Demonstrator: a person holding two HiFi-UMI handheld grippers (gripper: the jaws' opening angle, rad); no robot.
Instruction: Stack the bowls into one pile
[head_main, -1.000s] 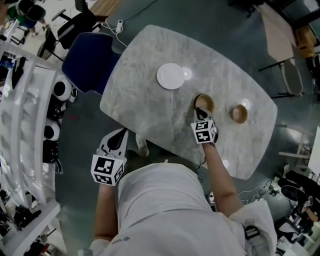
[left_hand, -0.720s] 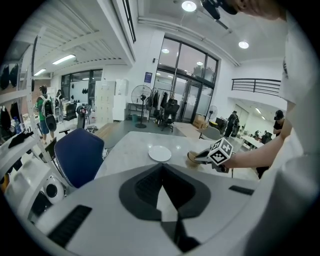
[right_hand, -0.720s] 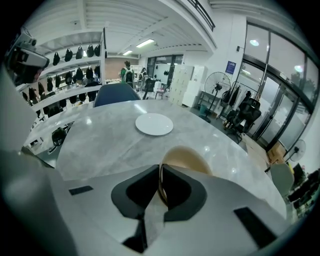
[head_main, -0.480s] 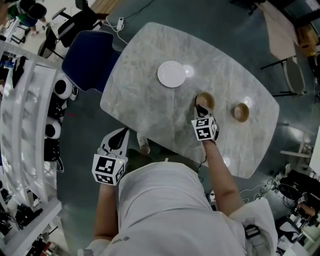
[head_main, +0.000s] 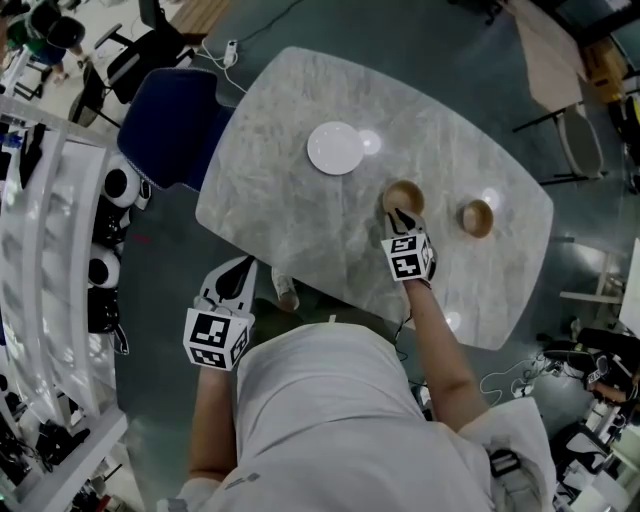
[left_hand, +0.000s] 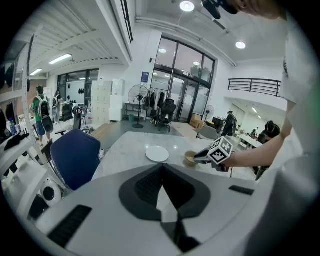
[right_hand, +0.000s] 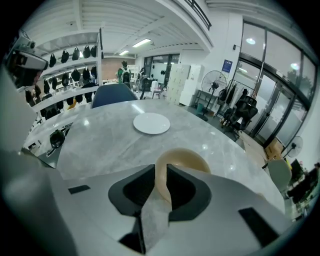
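Two wooden bowls sit apart on the marble table (head_main: 280, 200). My right gripper (head_main: 400, 215) is shut on the near rim of the nearer bowl (head_main: 405, 195). In the right gripper view the rim (right_hand: 161, 180) runs between the jaws, with the bowl (right_hand: 185, 159) beyond them. Whether this bowl is off the table I cannot tell. The other bowl (head_main: 477, 218) stands to its right, untouched. My left gripper (head_main: 232, 280) hangs off the table's near edge, shut and holding nothing (left_hand: 161, 172). From the left gripper view the held bowl (left_hand: 190, 158) shows far off.
A white plate (head_main: 335, 148) (right_hand: 151, 123) lies on the table behind and left of the held bowl. A blue chair (head_main: 170, 125) stands at the table's left end. White shelving (head_main: 50, 250) runs along the left side.
Almost nothing has moved: the right gripper stays at the near bowl's rim and the left gripper hangs in the same place. The head view has drifted a little.
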